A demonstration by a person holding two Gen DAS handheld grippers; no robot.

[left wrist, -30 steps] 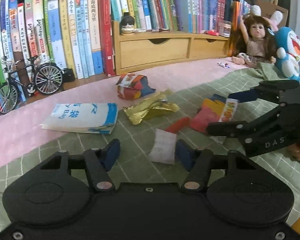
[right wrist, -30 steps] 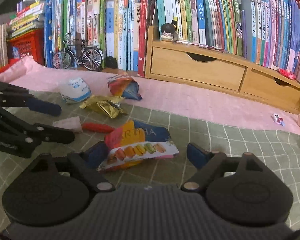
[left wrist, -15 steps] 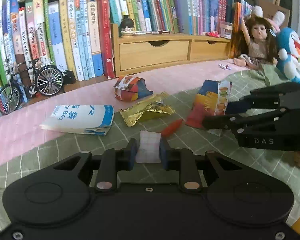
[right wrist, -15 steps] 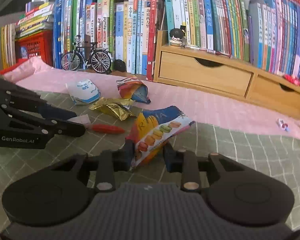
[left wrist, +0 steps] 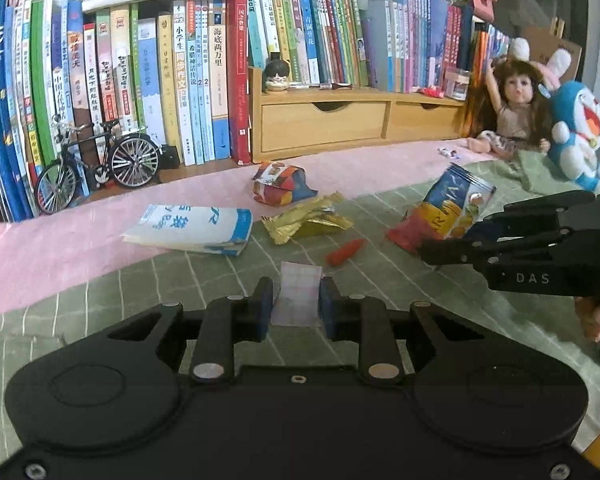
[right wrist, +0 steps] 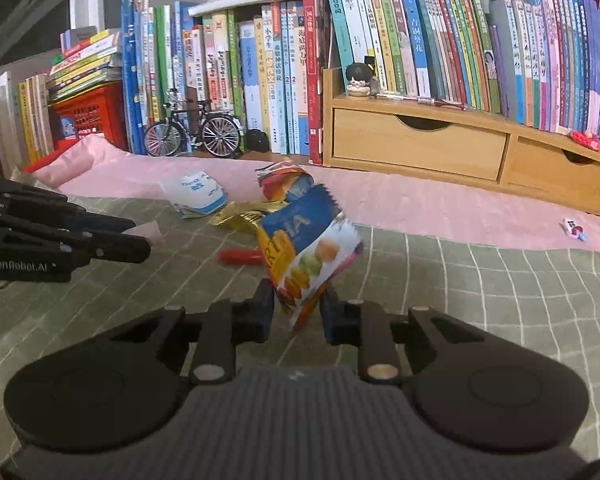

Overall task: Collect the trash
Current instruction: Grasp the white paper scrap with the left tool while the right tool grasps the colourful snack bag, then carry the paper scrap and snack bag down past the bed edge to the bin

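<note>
My left gripper (left wrist: 296,304) is shut on a small pale pink paper scrap (left wrist: 298,298), held just above the green checked cloth (left wrist: 180,288). My right gripper (right wrist: 296,308) is shut on a blue, yellow and white snack bag (right wrist: 308,252), which stands tilted up off the cloth; the same bag (left wrist: 448,212) shows at the right of the left wrist view. On the cloth beyond lie a gold wrapper (left wrist: 306,220), a small red wrapper (left wrist: 344,250), a white and blue packet (left wrist: 192,230) and a crumpled orange and blue bag (left wrist: 280,184).
Rows of books (left wrist: 180,80) and a wooden drawer unit (left wrist: 324,124) line the back. A model bicycle (left wrist: 96,160) stands at the left, a doll (left wrist: 512,116) and blue plush toy (left wrist: 576,132) at the right. A small candy (right wrist: 574,229) lies on the pink cloth.
Both grippers went from open to shut, the left on the paper scrap and the right on the snack bag. Both pieces have since been lifted off the cloth.
</note>
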